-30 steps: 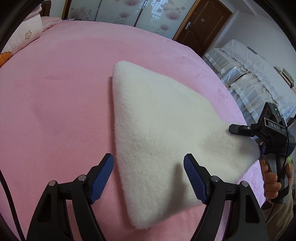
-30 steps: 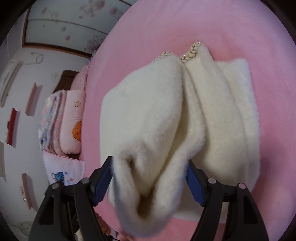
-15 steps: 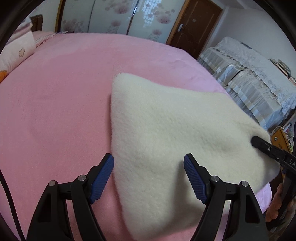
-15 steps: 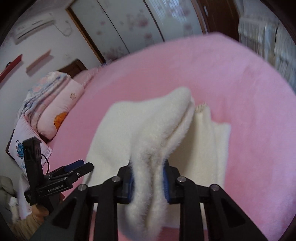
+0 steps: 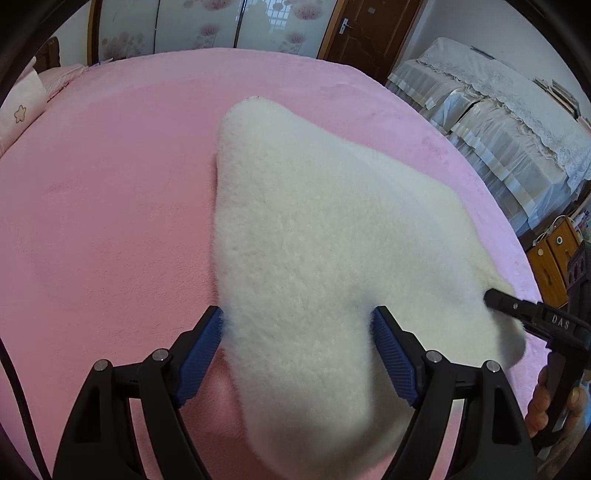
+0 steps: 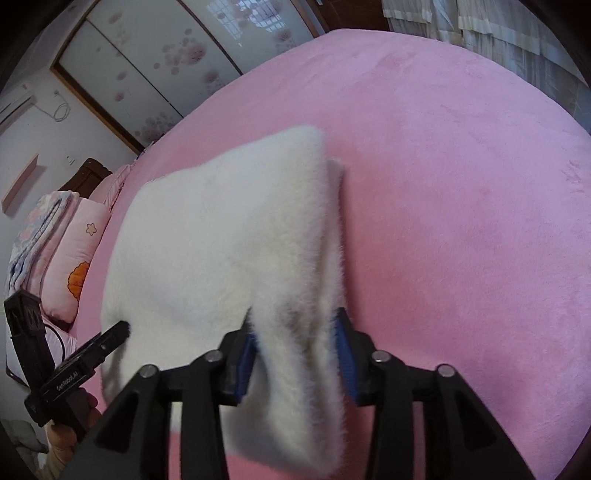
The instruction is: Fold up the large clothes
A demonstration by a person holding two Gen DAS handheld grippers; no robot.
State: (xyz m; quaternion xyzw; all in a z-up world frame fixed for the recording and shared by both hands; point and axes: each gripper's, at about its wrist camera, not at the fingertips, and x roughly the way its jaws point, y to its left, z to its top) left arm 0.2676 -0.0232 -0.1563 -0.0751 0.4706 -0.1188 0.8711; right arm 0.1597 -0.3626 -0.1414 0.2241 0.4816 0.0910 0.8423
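Bedroom, pink bed filling most of both views. On it, toward the near edge, a white fleece, folded into a thick pad with a rounded far corner; lies flat across the middle, bunches up at the near corners where the two tools meet it.

Left gripper: jaws spread wide, pointing steeply down at the near end of the fleece. Straddles that end, with the blue pads at either side of the pile; left pad right at the fleece's edge, right pad over its surface. No squeeze visible.

Right gripper: jaws part-way apart, having just been opening. Between them a thick fold of fleece, filling the gap and brushing both pads. Cannot tell whether still squeezed or merely touched. Seen from the left wrist, only one black finger of it, nosing into the fleece's right-hand corner, with a hand on the handle below.

From the right wrist, the left gripper shows at lower left, tip against the fleece's near-left edge.

Around the bed: pillows with a flower print at the head, sliding wardrobe doors with blossom pattern behind, a brown door, and a covered sofa along the wall.
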